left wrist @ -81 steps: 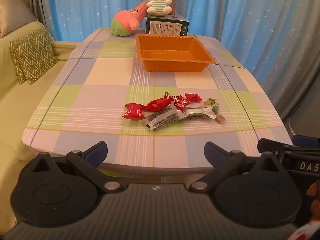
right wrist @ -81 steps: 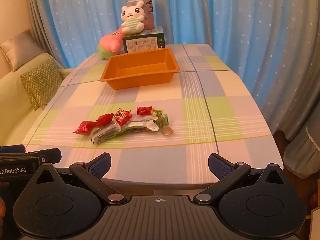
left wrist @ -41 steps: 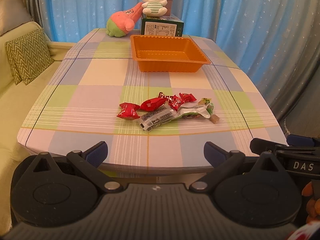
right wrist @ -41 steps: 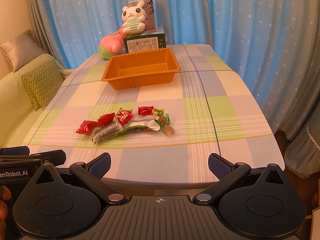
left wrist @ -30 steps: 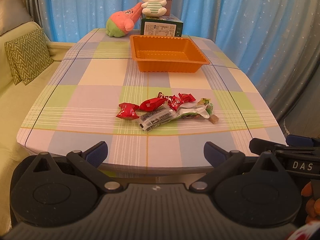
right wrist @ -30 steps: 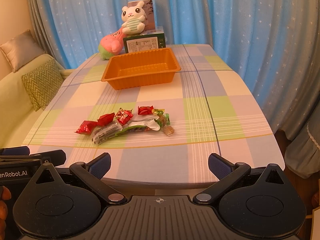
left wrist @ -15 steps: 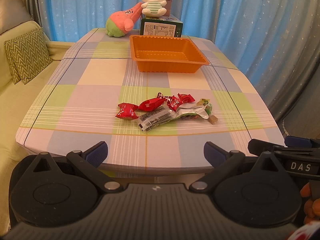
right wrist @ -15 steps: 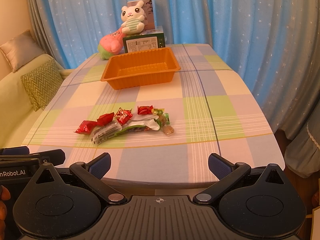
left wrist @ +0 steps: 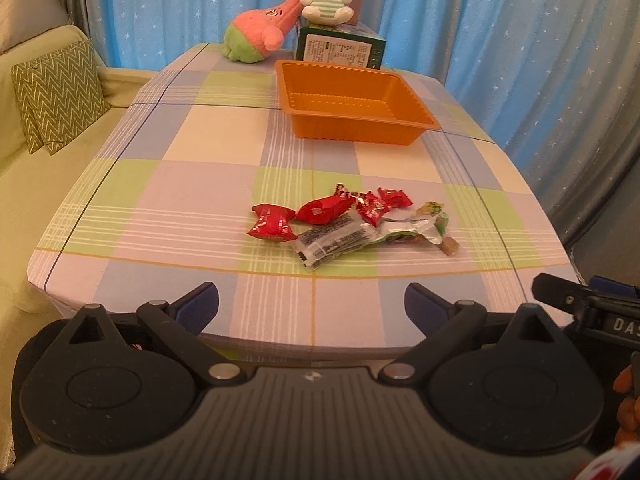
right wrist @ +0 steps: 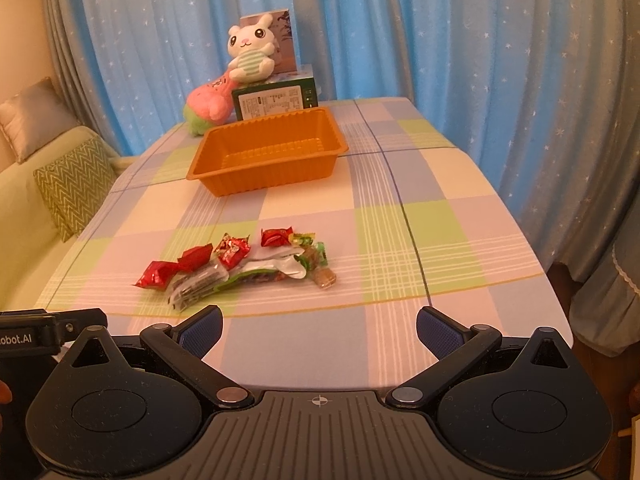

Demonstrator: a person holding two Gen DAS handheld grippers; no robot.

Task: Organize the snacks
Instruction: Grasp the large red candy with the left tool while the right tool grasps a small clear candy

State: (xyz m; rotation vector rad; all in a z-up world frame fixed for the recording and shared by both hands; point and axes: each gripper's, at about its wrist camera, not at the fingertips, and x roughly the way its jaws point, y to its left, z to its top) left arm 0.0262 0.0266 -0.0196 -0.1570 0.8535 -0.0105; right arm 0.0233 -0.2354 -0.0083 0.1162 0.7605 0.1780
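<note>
Left wrist view: the left gripper [left wrist: 312, 306] hangs with fingers spread wide at the table's [left wrist: 184, 184] near edge. The snacks [left wrist: 348, 222] lie heaped mid-table, well short of the empty orange tray [left wrist: 412, 112]. The right gripper [right wrist: 319, 331] is likewise spread apart, holding nothing.

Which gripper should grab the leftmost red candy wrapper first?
Probably left: the red candy wrapper sits nearer the left gripper; for the right gripper it lies off to the side. Both are open and empty.
</note>
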